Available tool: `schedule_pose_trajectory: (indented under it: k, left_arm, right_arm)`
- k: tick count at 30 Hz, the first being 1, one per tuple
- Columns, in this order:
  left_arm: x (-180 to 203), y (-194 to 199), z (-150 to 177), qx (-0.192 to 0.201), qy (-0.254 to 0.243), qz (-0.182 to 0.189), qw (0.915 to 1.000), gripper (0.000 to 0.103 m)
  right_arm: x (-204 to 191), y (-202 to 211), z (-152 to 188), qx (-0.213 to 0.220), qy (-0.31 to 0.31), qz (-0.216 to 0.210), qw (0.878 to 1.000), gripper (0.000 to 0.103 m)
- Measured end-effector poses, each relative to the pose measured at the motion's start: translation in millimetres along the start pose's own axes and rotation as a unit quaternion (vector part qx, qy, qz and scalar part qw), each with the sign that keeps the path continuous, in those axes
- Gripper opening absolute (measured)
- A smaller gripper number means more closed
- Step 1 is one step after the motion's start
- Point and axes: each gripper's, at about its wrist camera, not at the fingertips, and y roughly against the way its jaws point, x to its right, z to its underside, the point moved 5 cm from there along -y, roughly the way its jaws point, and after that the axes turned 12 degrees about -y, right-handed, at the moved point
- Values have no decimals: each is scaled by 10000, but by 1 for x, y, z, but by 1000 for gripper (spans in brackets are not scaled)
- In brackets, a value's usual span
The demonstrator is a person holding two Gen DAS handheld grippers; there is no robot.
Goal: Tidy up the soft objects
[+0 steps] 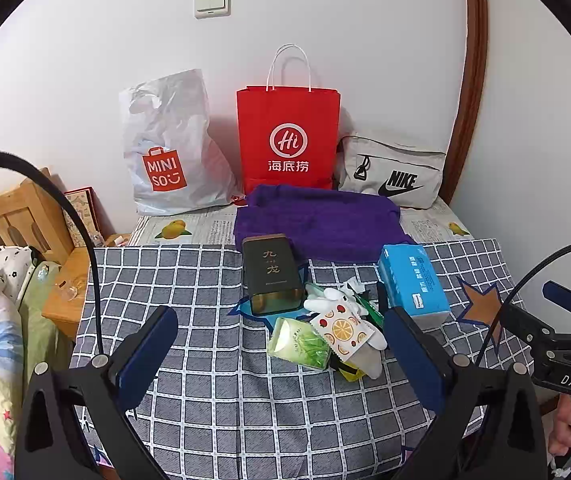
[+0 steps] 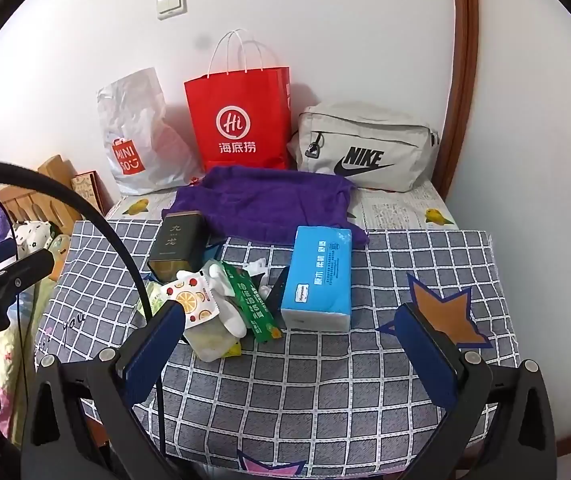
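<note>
Both the left gripper (image 1: 281,344) and right gripper (image 2: 293,340) hover wide open and empty over the little heap of soft crinkly sachets (image 1: 337,330) mid-table (next to the dark rectangular tin (image 1: 271,276)), so a sloppy pinch could easily drag several at once

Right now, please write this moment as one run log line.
phase: start | left gripper: open, empty | right gripper: open, empty | blue tissue pack: on checked cloth, untouched | purple towel: behind it

— How many bags?
— Three: white bag (image 1: 167,148), red bag (image 1: 288,136), grey pouch (image 1: 395,172).
— And the rest?
— One purple towel (image 1: 321,224), one tin (image 1: 271,276), one tissue pack (image 1: 413,280), two hand-held grippers.
</note>
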Motion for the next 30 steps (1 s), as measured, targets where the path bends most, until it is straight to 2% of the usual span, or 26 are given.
schedule_pose_trajectory:
  k: [30]
  left_arm:
    - [-5,1,1,-5,-2,-7,10000,103]
  right_arm:
    - [-1,1,5,24,38,-13,10000,103]
